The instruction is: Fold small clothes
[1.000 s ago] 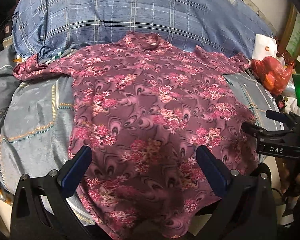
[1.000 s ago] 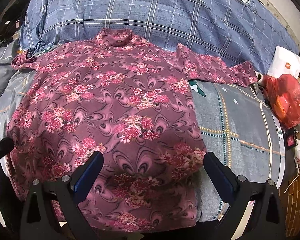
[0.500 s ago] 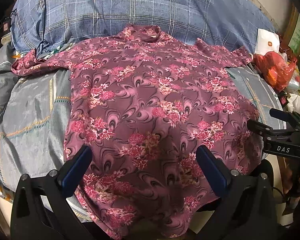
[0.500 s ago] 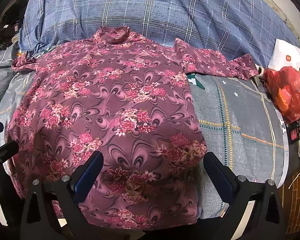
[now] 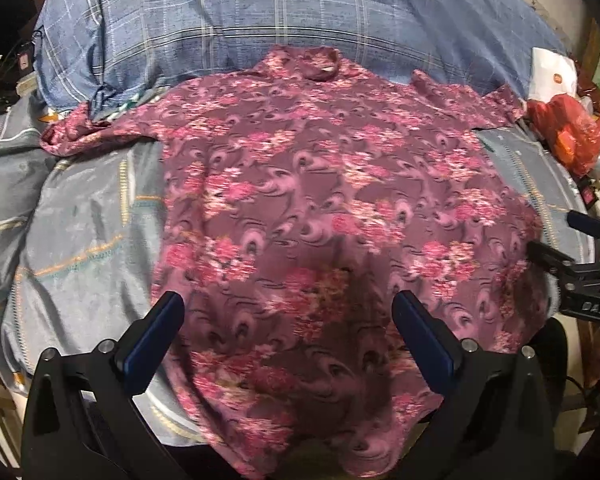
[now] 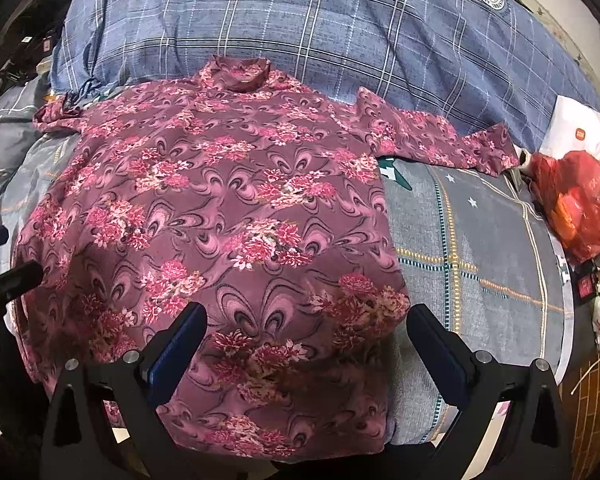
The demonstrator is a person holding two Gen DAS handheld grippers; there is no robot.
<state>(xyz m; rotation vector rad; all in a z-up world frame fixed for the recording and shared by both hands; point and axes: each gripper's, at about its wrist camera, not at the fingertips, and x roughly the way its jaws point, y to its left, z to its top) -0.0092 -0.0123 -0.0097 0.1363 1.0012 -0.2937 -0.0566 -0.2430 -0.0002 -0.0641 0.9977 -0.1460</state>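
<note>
A maroon top with a pink flower print [image 5: 320, 220] lies spread flat on the bed, collar at the far side, both sleeves out to the sides. It also shows in the right wrist view [image 6: 220, 220]. Its hem hangs over the near bed edge. My left gripper [image 5: 288, 320] is open and empty, above the hem near the shirt's left half. My right gripper [image 6: 306, 332] is open and empty, above the hem at the shirt's right side. Each gripper's tip shows at the edge of the other's view.
A blue plaid quilt [image 6: 340, 28] lies bunched behind the shirt. A grey checked sheet [image 6: 480, 248] covers the bed. A red plastic bag [image 6: 576, 204] and a white box [image 6: 576, 132] sit at the right edge. The bed edge is just below the grippers.
Both grippers have drawn back and risen a little, so the shirt sits lower and farther in view. The shirt has not moved. Both jaws stay open.
</note>
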